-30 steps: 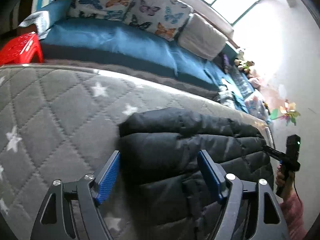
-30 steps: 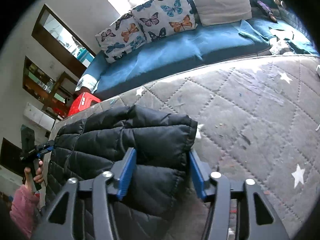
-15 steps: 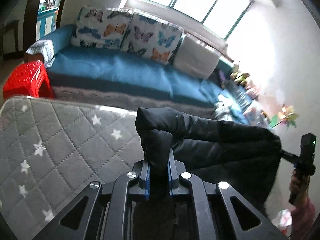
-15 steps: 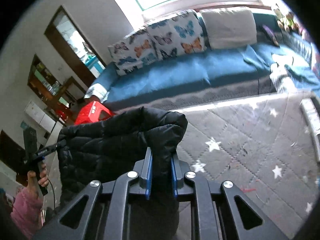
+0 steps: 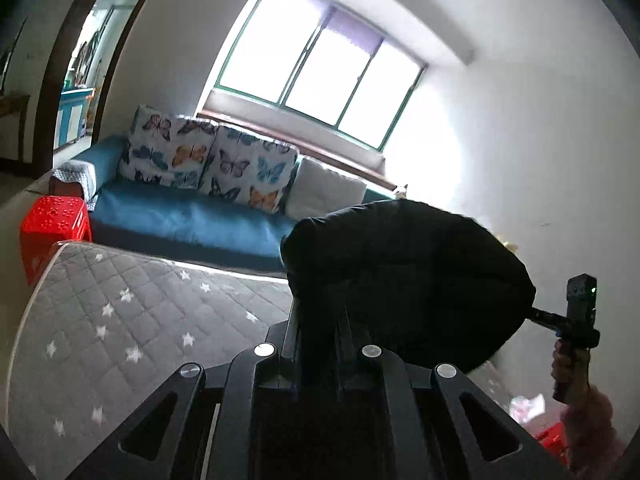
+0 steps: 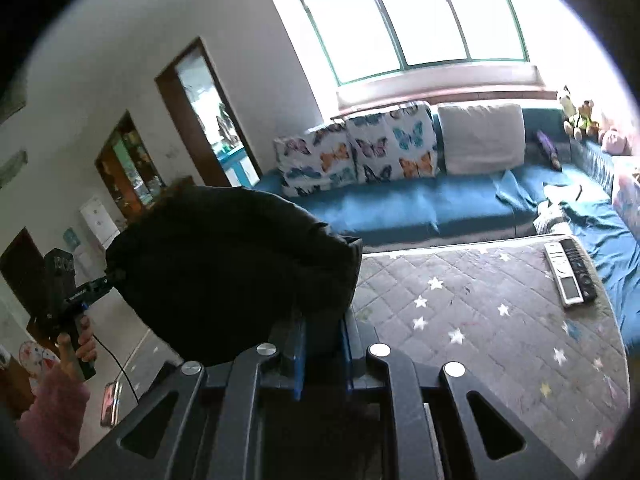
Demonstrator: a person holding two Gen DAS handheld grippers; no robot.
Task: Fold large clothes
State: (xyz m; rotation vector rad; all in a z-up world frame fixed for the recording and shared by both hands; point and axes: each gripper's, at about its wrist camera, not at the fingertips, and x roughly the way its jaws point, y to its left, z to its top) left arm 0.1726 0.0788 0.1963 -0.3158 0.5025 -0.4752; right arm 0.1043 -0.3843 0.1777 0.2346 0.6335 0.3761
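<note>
So we have the jacket (image 5: 404, 280) pinched in both the left claw (image 5: 318, 320) and the right claw (image 6: 322, 328), hanging above the mattress (image 6: 500, 320); no fold looks finished, and laying it down is left

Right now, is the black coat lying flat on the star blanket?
No, the black coat hangs up in the air, pinched by the right gripper above the star blanket.
</note>
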